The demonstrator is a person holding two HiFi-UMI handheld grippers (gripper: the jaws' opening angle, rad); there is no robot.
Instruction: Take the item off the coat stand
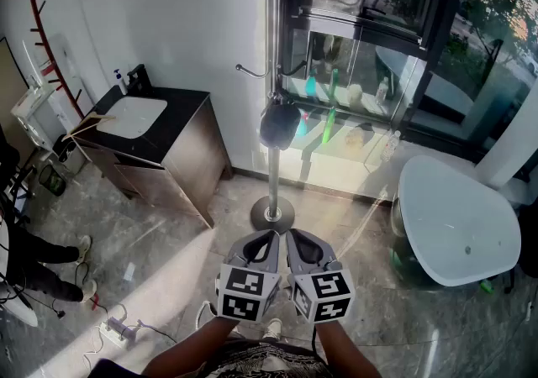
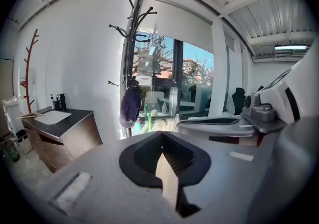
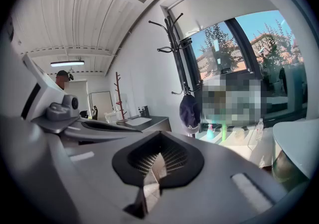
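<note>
A dark cap (image 1: 280,124) hangs low on the metal coat stand (image 1: 272,49), whose round base (image 1: 273,213) rests on the marble floor. My left gripper (image 1: 262,244) and right gripper (image 1: 303,245) are side by side near the base, well below and short of the cap, both shut and empty. In the left gripper view the cap (image 2: 130,109) hangs on the stand (image 2: 132,44) ahead, beyond the shut jaws of the left gripper (image 2: 162,137). In the right gripper view the cap (image 3: 189,111) is ahead and slightly right of the shut right gripper (image 3: 158,139).
A black cabinet with a white sink (image 1: 133,116) stands left of the stand. A white round table (image 1: 458,221) is at the right. Bottles (image 1: 332,91) line the window sill behind. A person's legs (image 1: 38,263) and a power strip (image 1: 113,333) are at the left.
</note>
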